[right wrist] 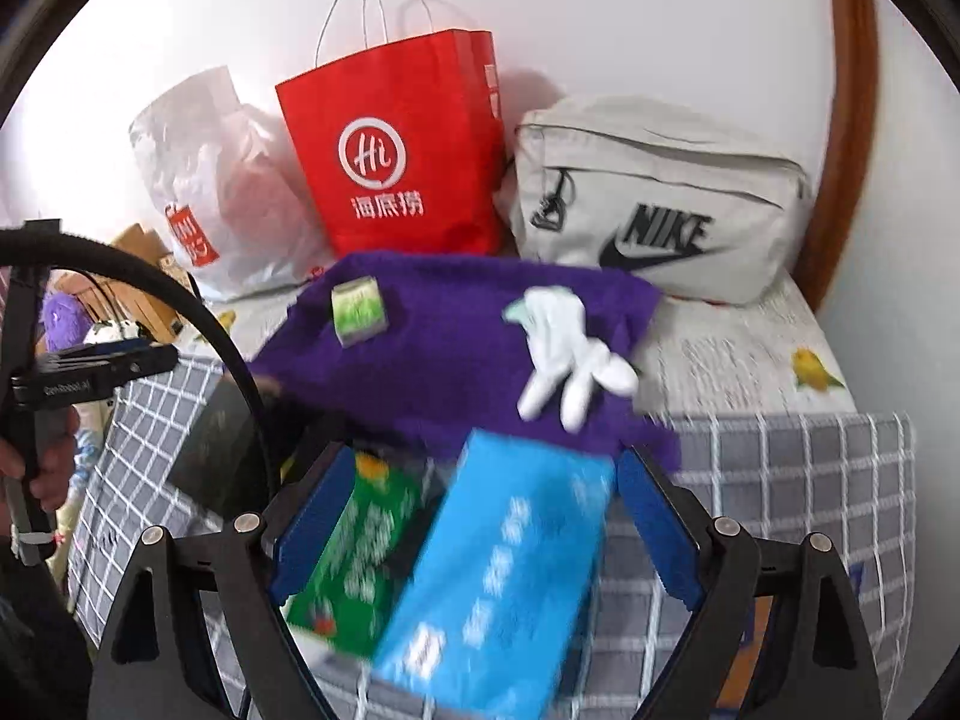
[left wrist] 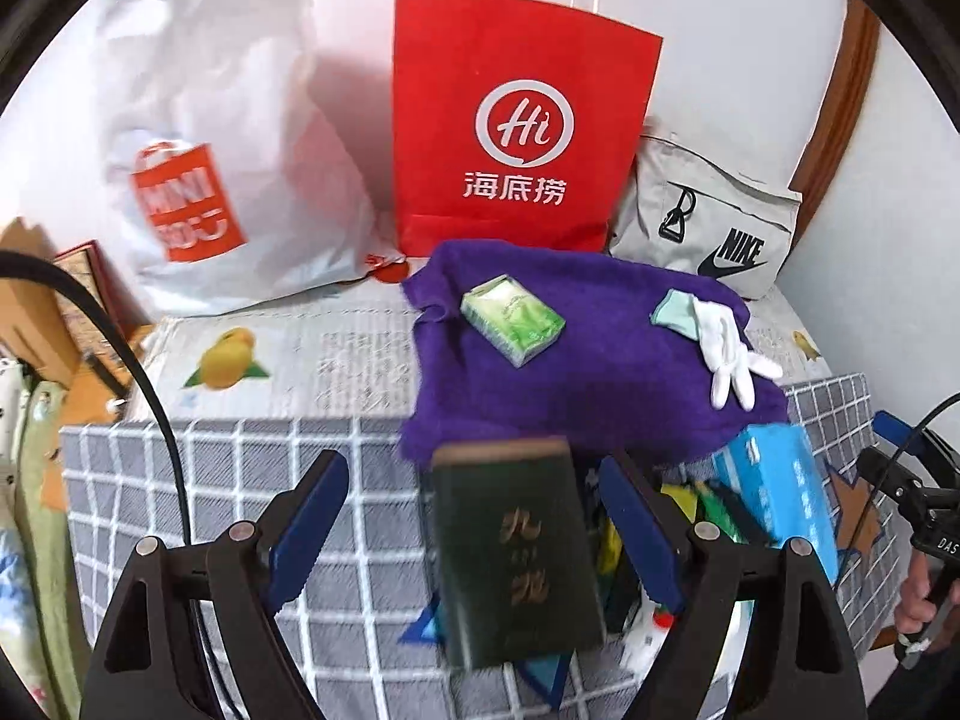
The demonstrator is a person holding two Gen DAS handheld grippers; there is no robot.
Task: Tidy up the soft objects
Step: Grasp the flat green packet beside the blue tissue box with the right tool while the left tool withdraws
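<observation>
Purple towel [left wrist: 576,360] under white glove [left wrist: 729,354]

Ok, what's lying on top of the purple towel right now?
On the purple towel lie a small green tissue pack and a white glove with a pale green cuff. What is under the towel is covered.

We count three bags at wall: one red paper bag [left wrist: 522,120], one white plastic bag [left wrist: 228,138], one grey Nike bag [right wrist: 654,198]. One purple towel [left wrist: 588,354]. One white glove [left wrist: 729,354]. One green tissue pack [left wrist: 513,319]. One blue box [right wrist: 498,576]. One dark green book [left wrist: 516,552].
</observation>
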